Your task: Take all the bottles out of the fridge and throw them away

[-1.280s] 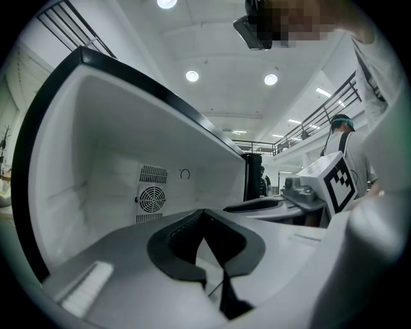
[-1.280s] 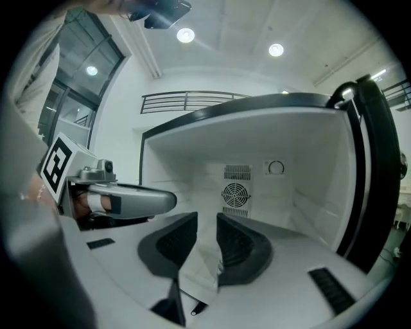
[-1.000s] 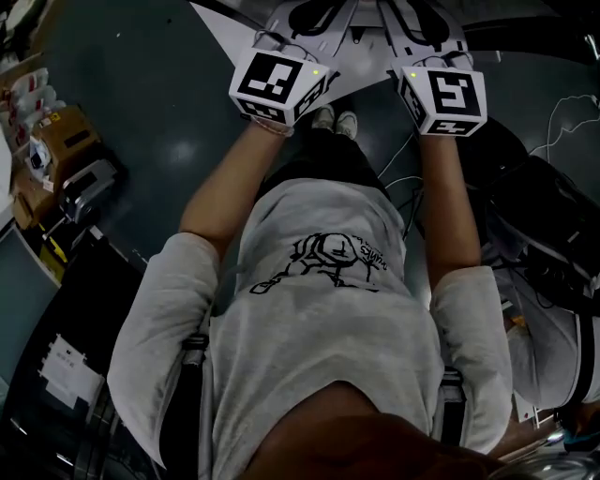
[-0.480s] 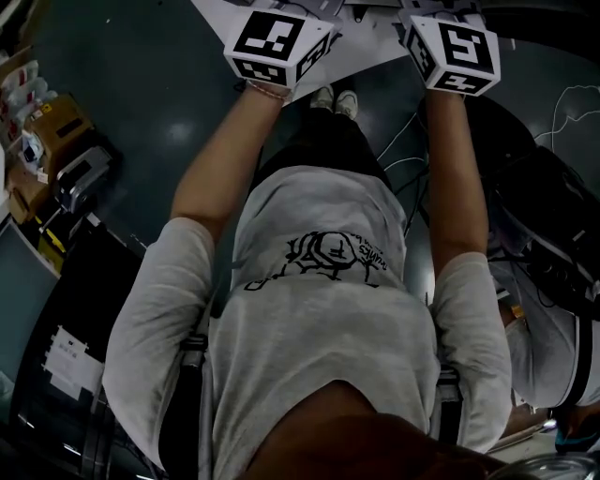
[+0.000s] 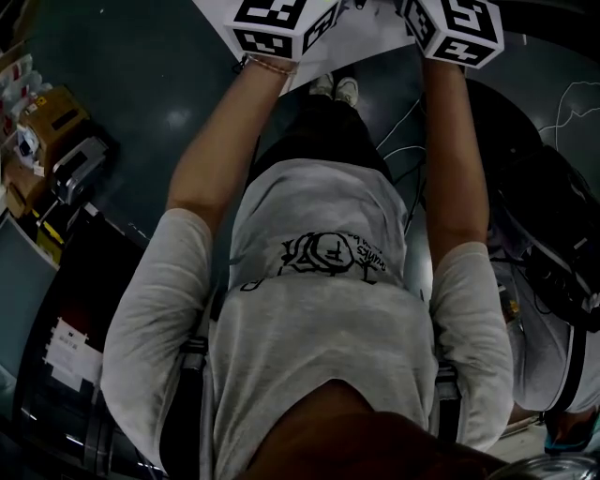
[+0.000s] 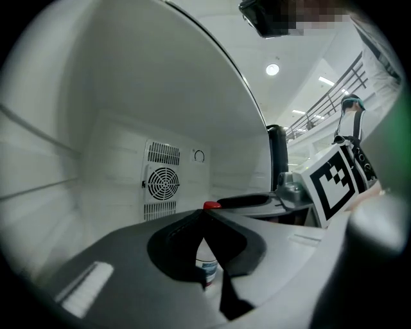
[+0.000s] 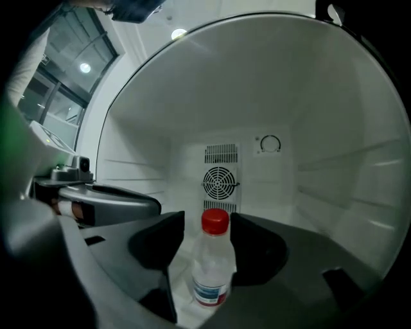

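A clear plastic bottle (image 7: 212, 270) with a red cap and a blue-red label stands upright on the white fridge floor. My right gripper (image 7: 205, 244) is inside the fridge; its jaws have just been opening and now stand wide on either side of the bottle's neck, with gaps to the pads. My left gripper (image 6: 204, 217) is shut and empty, held to the left of the right one. The same bottle (image 6: 207, 266) shows just beyond its closed tips. In the head view only the two marker cubes show, left (image 5: 281, 21) and right (image 5: 459, 28).
The fridge's white back wall carries a round fan grille (image 7: 220, 182) and ribbed side walls (image 7: 359, 173). On the floor behind the person lie cardboard boxes (image 5: 42, 117) at the left, and cables and black equipment (image 5: 553, 253) at the right.
Both marker cubes have slid toward the top edge of the head view as the arms stretched forward. They are now partly cut off.
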A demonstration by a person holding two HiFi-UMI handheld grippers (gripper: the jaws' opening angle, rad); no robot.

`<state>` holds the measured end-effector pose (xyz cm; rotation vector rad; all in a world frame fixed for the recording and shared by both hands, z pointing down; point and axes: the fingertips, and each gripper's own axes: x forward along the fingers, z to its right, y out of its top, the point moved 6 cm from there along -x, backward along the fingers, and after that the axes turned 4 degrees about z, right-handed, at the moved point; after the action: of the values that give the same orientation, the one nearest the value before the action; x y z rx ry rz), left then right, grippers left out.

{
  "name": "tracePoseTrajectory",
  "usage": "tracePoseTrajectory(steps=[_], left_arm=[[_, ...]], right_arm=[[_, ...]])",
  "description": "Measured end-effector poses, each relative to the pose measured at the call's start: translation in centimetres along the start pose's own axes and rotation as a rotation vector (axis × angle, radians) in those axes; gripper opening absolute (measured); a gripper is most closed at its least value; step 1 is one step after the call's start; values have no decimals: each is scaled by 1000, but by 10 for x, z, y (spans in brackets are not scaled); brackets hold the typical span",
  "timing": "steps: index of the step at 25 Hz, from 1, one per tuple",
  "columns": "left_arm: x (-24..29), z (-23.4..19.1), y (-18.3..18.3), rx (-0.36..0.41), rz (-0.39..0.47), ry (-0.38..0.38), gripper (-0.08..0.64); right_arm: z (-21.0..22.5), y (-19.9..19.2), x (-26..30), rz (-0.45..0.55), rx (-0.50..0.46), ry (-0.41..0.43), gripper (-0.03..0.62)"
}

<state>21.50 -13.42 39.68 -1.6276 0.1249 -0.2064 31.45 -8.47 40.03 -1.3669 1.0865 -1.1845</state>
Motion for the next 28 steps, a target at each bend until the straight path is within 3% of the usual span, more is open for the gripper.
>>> tracePoseTrajectory(steps=[10, 12, 16, 28], left_arm=[[10, -15, 1, 9, -7, 14, 9], [9, -16, 1, 10, -7, 13, 9], [8, -18, 2, 9, -9, 11, 9], [11, -5, 17, -18, 1, -3, 9]], right_arm=[[7, -4, 25, -3, 3, -10, 192], [9, -5, 26, -2, 9, -22, 160], [11, -4, 23, 0, 6, -29, 156], [20, 18, 6, -13, -25, 17, 155]])
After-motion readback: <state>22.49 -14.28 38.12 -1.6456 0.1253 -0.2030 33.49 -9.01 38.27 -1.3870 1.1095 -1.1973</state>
